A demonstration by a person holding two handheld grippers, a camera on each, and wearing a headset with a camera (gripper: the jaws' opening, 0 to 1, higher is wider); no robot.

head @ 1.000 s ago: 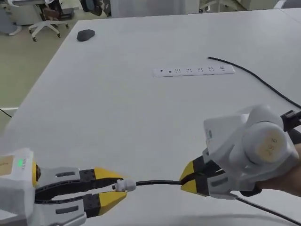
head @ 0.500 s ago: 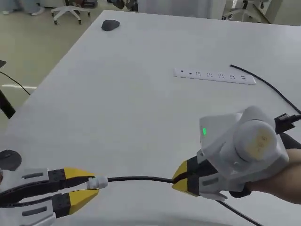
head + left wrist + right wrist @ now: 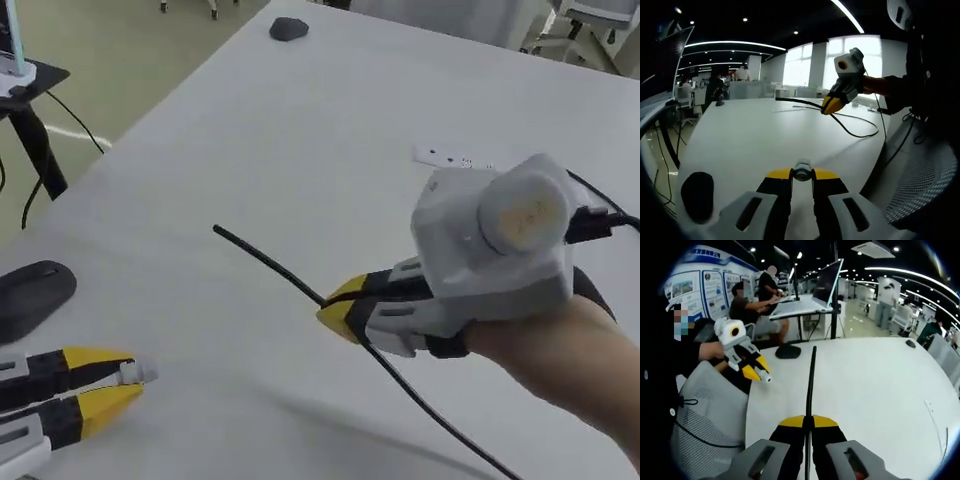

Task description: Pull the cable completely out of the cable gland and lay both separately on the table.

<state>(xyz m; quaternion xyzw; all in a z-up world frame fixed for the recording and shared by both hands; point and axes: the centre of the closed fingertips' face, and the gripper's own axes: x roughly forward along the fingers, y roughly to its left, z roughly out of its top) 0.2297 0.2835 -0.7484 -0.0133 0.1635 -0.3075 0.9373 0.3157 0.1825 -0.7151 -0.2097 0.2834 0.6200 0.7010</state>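
A small white cable gland [image 3: 132, 373] is pinched in the left gripper [image 3: 122, 387]; a thin black cable [image 3: 262, 260] is clamped in the right gripper [image 3: 335, 308], well apart.

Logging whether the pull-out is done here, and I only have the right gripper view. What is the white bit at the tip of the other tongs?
Observer: That is the cable gland. The left gripper view shows the left tongs shut on it.
Operator: Where does the cable go behind my tongs?
Observer: In the head view the cable leaves the back of the right tongs and trails across the table toward its near edge.
Operator: Is its free end lying down yet?
Observer: It seems not. In the left gripper view the end sticks out level with the raised right tongs, apparently above the table.
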